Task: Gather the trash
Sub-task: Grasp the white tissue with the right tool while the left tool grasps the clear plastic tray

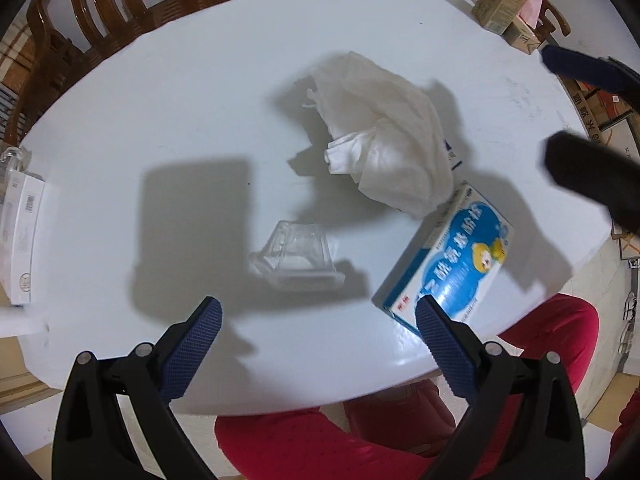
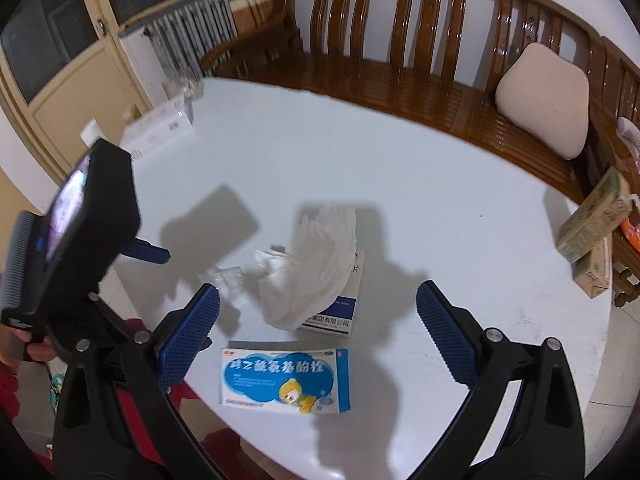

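We hover both grippers over the white surface, left gripper and right gripper each with fingers spread wide and holding nothing. Taking the crumpled tissue as landmark: the clear plastic tray lies nearer us and to its left, apparently empty; the blue medicine box sits just beside its near edge; a white box lies partly under it. We judge a low, centred pinch on the tissue's bulk safest. No bin shows.
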Available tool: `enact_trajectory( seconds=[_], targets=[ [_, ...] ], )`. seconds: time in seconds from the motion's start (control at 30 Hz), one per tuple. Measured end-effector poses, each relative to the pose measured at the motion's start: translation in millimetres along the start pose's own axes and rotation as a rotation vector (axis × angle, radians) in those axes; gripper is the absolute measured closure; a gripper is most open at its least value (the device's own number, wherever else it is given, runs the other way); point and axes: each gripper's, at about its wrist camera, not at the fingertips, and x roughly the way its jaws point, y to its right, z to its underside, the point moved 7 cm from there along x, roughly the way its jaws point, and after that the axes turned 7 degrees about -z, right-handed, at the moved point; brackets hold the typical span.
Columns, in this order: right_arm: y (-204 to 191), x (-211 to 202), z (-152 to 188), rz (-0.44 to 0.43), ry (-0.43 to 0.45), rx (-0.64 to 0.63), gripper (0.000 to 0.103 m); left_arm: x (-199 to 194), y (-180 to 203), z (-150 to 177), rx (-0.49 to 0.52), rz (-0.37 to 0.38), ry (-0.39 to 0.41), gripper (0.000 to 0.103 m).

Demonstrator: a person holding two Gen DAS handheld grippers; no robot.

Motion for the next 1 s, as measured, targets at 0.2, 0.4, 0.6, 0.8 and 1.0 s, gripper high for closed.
enact_trajectory(
  seconds=[0.2, 0.4, 0.6, 0.8, 1.0],
  targets=[
    [5, 37, 0, 0.018, -0.056, -0.023, 0.007, 13, -3, -6, -0.002, 0.025, 0.001, 0.008],
    [4, 58, 1, 0.038, -0.083, -0.061, 0.007, 20, -7, -7, -0.011, 0.037, 0.001, 0.012],
    [1, 70, 3, 0.063, -0.085, -0.102, 0.009, 28, -15, -9, -0.028, 0.049, -0.008, 0.02],
    [2, 75, 3, 0.064, -0.091, -0.112, 0.04, 31, -22, -10, -0.045, 0.065, -0.013, 0.03],
    [2, 78, 3, 0.055, -0.098, -0.11, 0.056, 32, -23, -11, -0.031, 0.08, -0.006, 0.033]
  ],
)
